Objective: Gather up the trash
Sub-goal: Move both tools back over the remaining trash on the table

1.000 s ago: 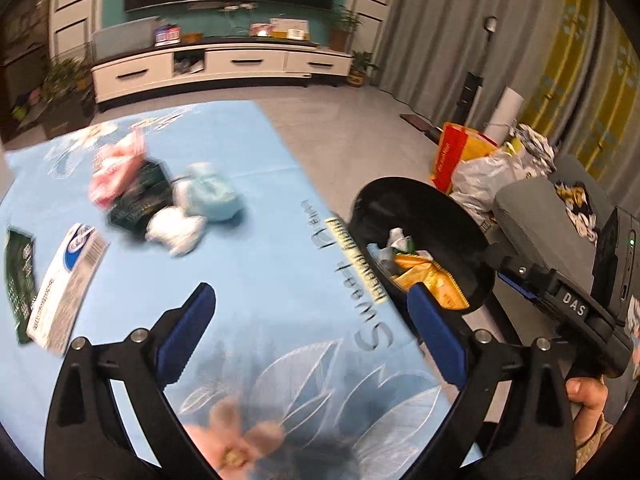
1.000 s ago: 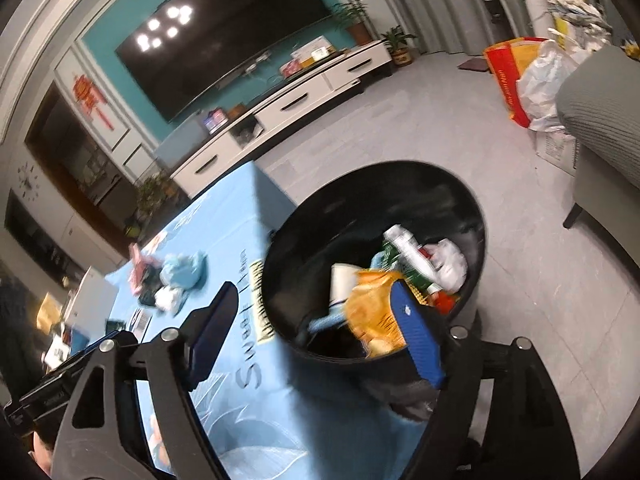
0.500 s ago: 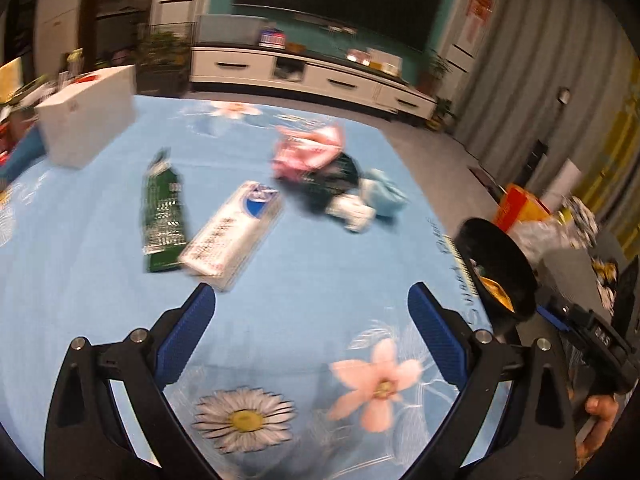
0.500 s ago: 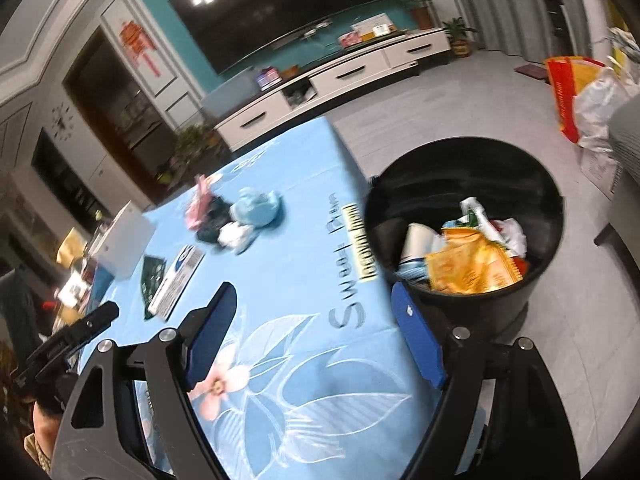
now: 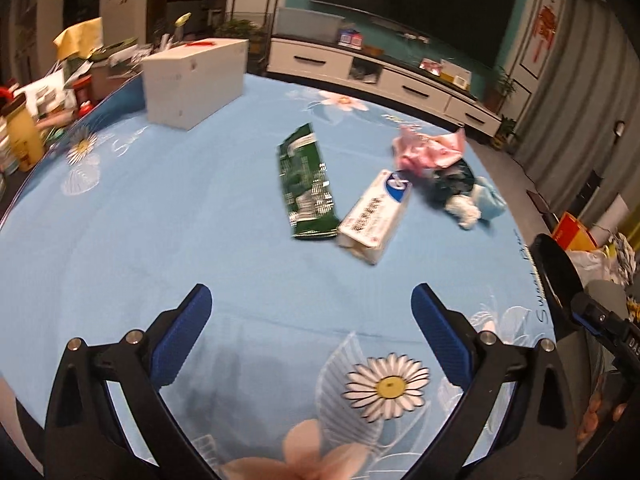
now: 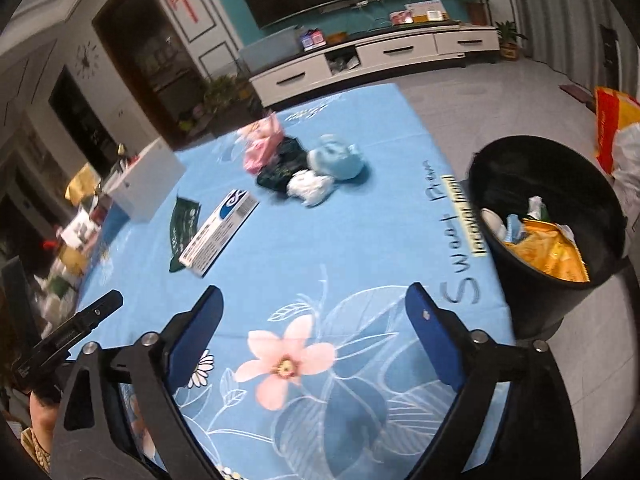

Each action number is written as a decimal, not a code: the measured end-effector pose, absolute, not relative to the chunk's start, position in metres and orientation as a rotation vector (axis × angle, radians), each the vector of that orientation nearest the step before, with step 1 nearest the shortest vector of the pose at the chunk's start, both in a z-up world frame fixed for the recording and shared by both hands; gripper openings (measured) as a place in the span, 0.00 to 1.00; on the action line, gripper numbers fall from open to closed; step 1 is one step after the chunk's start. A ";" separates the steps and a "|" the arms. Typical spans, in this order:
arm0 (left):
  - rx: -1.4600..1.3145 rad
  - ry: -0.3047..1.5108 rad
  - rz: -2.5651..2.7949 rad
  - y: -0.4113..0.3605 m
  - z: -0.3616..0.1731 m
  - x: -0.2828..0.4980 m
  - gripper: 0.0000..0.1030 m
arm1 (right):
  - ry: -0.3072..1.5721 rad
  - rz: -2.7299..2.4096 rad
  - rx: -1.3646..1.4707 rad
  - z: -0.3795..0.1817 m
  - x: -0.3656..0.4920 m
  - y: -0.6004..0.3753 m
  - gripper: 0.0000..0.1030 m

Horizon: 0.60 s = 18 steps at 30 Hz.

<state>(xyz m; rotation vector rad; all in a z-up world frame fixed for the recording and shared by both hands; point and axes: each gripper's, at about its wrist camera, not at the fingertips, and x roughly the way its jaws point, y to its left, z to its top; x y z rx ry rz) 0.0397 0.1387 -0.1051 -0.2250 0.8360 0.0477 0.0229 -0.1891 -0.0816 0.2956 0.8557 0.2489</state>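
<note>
The left gripper (image 5: 311, 304) hangs over the near part of the table (image 5: 160, 216), its blue pads spread wide with nothing between them. The right gripper (image 6: 314, 306) is likewise spread and empty, over the flower print near the table's right edge.

Trash lies in the far right part of the cloth. A green wrapper (image 5: 307, 182) lies flat, its lower end touching a white carton (image 5: 375, 218) that lies slanted just right of it. Beyond the carton, towards the far right corner, a small heap sits close together: a pink wrapper (image 5: 430, 150), a dark bag (image 5: 452, 186), a white wad (image 5: 464, 209) and a pale blue wad (image 5: 490, 200), all touching or overlapping. In the right wrist view the same heap shows with the pink wrapper (image 6: 262, 146) farthest and the white wad (image 6: 310, 186) nearest.

A black bin (image 6: 560, 184) stands on the floor just beside the table's right edge, holding an orange bag (image 6: 548, 254) and other scraps. A white box (image 5: 196, 80) stands at the far left corner
</note>
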 end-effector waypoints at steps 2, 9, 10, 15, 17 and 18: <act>-0.231 0.840 0.065 0.147 -0.108 0.038 0.97 | 0.881 0.239 0.290 -0.082 0.028 -0.176 0.94; -0.237 0.851 0.103 0.161 -0.114 0.044 0.97 | 1.007 0.200 0.260 -0.090 0.054 -0.135 0.95; -0.237 0.852 0.106 0.162 -0.114 0.045 0.97 | 1.012 0.204 0.254 -0.091 0.056 -0.129 0.95; -0.244 0.866 0.083 0.170 -0.119 0.060 0.97 | 1.044 0.239 0.201 -0.098 0.077 -0.094 0.95; -0.236 0.872 0.070 0.172 -0.122 0.069 0.97 | 1.057 0.250 0.208 -0.102 0.089 -0.082 0.95; -0.232 0.872 0.063 0.173 -0.123 0.074 0.97 | 1.064 0.259 0.214 -0.104 0.094 -0.077 0.95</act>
